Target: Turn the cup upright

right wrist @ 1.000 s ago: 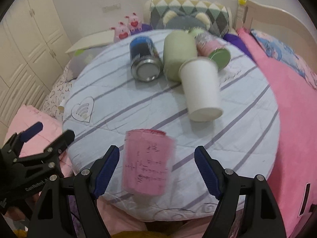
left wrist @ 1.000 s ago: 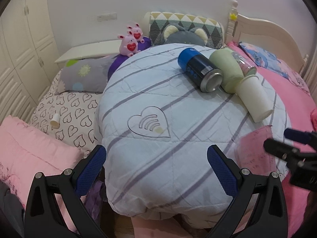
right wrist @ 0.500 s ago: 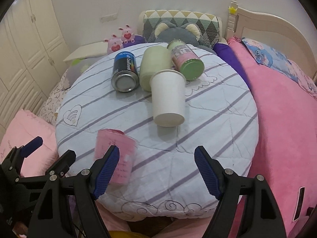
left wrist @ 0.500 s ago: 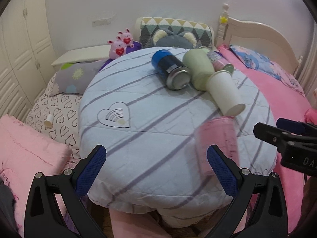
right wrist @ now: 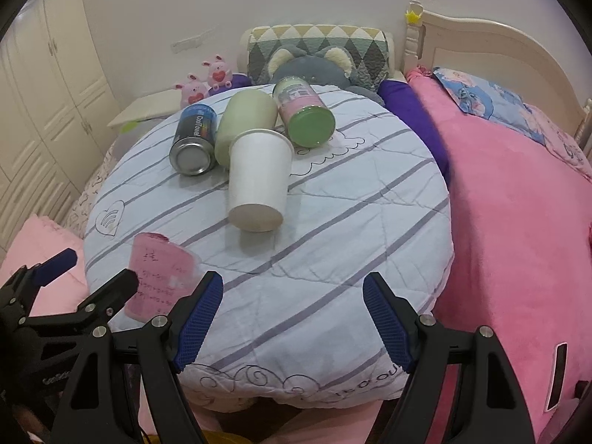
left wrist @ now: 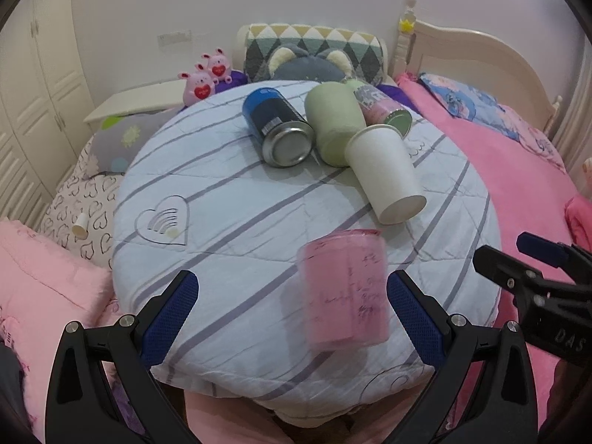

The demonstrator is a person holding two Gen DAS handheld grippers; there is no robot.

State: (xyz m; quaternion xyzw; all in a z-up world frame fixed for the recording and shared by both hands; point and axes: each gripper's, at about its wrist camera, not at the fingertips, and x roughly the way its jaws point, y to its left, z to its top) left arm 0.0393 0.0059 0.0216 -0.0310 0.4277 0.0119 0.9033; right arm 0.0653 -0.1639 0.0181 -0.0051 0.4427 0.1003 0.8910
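Note:
A pink translucent cup (left wrist: 346, 288) stands on its rim, upside down, near the front edge of the round striped cushion (left wrist: 229, 222); it also shows in the right wrist view (right wrist: 161, 277). My left gripper (left wrist: 292, 314) is open and the cup stands between its fingers, closer to the right one. My right gripper (right wrist: 292, 318) is open and empty, to the right of the cup. A white paper cup (left wrist: 386, 170) lies on its side farther back; it also shows in the right wrist view (right wrist: 259, 181).
Behind the white cup lie a blue can (left wrist: 277, 125), a pale green cup (left wrist: 335, 122) and a pink jar with a green lid (right wrist: 303, 114). Pink bedding (right wrist: 518, 222) is to the right, pillows and plush toys (left wrist: 203, 81) behind, wardrobes (left wrist: 33, 92) at left.
The left gripper has shifted right so the pink cup now stands between its fingers. The right gripper has moved right, away from the cup, which it had framed a second ago.

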